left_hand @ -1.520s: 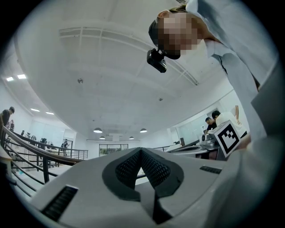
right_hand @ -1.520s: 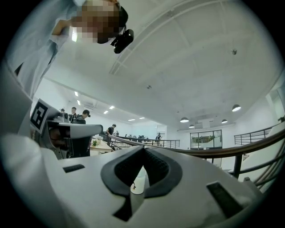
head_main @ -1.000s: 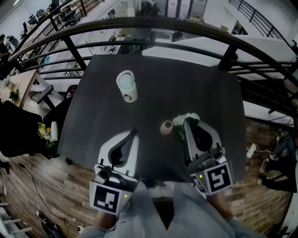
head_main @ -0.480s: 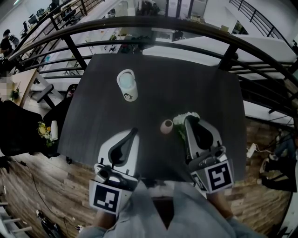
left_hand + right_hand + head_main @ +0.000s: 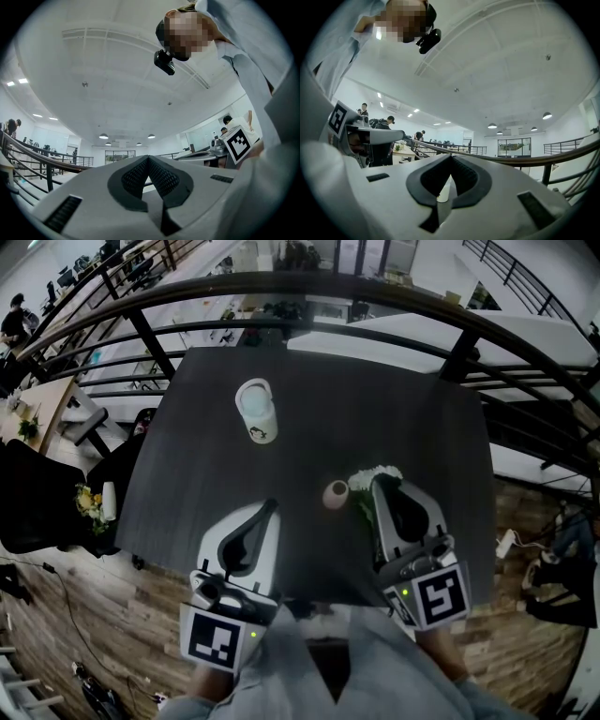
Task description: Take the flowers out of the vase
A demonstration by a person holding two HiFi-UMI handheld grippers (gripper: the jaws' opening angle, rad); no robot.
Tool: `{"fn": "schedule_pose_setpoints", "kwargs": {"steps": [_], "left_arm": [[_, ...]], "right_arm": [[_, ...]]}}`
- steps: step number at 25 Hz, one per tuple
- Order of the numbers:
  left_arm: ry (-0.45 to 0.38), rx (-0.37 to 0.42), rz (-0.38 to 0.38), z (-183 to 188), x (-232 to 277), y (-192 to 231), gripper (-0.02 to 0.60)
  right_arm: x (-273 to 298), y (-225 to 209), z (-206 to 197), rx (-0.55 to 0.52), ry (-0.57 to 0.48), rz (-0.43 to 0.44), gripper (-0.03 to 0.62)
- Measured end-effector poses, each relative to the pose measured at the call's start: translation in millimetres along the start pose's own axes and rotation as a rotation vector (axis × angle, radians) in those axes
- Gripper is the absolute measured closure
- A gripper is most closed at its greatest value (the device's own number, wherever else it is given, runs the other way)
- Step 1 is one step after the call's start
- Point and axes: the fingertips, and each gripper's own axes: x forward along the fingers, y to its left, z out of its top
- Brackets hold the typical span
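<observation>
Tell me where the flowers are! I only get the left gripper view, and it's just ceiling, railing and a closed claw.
Observer: The head view shows the white flowers out of the small pink vase, beside the right claw on the dark table.
Operator: Is that claw holding them?
Observer: No; its own view shows it shut with nothing pinched.
Operator: What else is on the table?
Observer: A white cup, standing farther back on the left.

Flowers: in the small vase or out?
Out: the flowers lie on the table beside the vase, whose mouth looks empty.
</observation>
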Motion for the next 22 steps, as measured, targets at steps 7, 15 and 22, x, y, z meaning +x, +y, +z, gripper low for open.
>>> {"fn": "schedule_pose_setpoints", "kwargs": {"steps": [7,15,22], "left_arm": [[0.001,-0.004,0.0,-2.4,-0.5,-1.4,0.583],[0.002,-0.001,0.005,-1.2,-0.2,-1.8,0.583],[0.005,0.0,0.009,-3.4,-0.7,-1.4,0.583]], "right_arm": [[-1.7,-0.1,-3.8,0.002,0.009,-0.002,0.599],[-1.2,-2.3,-3.8,-0.007,0.013,0.001,0.599],[-0.8,-7.8,-4.9,-0.008,0.01,-0.008,0.599]]}}
